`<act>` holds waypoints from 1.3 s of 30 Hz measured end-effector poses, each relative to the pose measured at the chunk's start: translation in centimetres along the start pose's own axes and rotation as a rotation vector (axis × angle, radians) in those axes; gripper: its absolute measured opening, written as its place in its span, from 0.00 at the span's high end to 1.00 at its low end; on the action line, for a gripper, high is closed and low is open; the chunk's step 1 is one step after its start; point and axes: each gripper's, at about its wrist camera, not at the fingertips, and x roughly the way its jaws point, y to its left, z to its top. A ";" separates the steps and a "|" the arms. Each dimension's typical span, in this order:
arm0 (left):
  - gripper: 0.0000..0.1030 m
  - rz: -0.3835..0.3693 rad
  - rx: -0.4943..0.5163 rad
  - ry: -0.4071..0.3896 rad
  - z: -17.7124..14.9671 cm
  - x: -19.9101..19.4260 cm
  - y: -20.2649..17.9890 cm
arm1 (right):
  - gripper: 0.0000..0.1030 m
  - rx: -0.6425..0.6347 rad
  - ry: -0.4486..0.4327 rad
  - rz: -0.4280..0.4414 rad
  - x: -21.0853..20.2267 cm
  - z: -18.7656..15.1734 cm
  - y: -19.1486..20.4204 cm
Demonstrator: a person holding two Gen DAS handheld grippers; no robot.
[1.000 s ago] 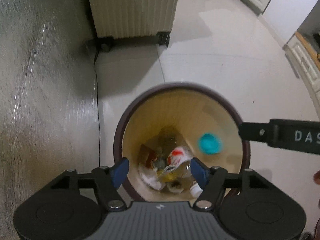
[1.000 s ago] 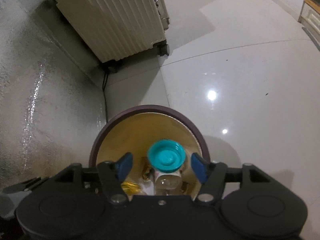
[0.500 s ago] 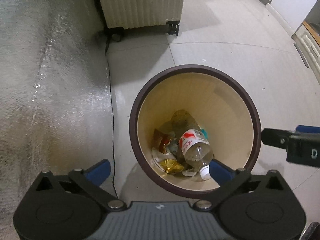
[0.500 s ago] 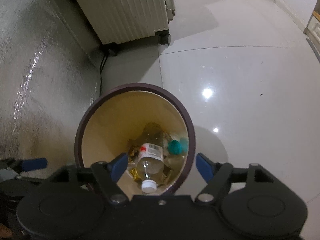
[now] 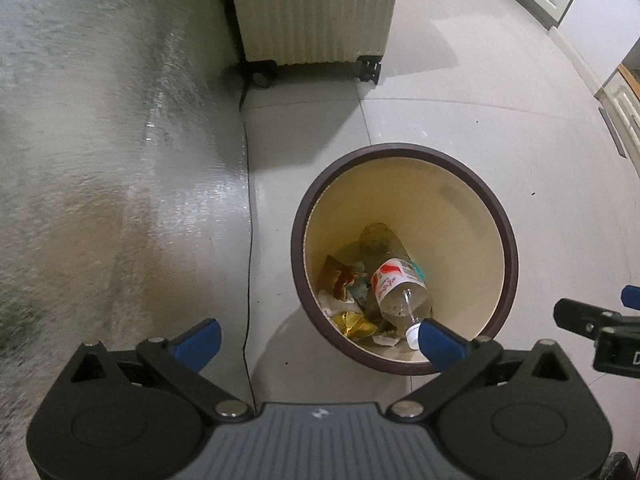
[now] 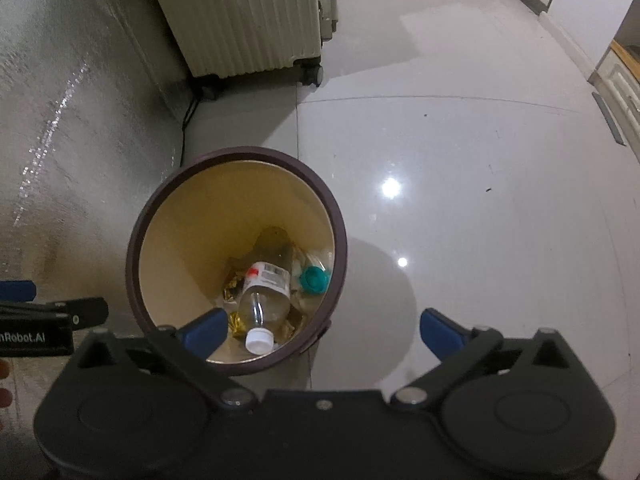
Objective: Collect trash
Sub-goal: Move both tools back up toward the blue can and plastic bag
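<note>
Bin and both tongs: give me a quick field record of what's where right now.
bin: round, dark rim, cream inside, standing on the tiled floor
in bin: clear bottle with white cap, teal lid, gold wrappers
left tongs: open, nothing between them
right tongs: open, jaws just widened, nothing between them
behind bin: ribbed heater on wheels

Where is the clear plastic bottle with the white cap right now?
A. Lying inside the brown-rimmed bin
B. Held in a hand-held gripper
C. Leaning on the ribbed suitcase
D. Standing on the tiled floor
A: the clear plastic bottle lies among wrappers inside the bin, its white cap toward the camera.
</note>
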 end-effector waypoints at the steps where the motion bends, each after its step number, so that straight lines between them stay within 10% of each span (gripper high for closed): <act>1: 0.00 0.002 -0.002 -0.005 -0.1 -0.4 0.1 | 0.00 -0.001 -0.008 0.000 -0.5 0.0 0.1; 39: 0.00 -0.077 0.052 -0.539 -9.1 -33.9 -1.2 | 0.00 0.059 -0.522 -0.052 -33.7 -8.6 -0.1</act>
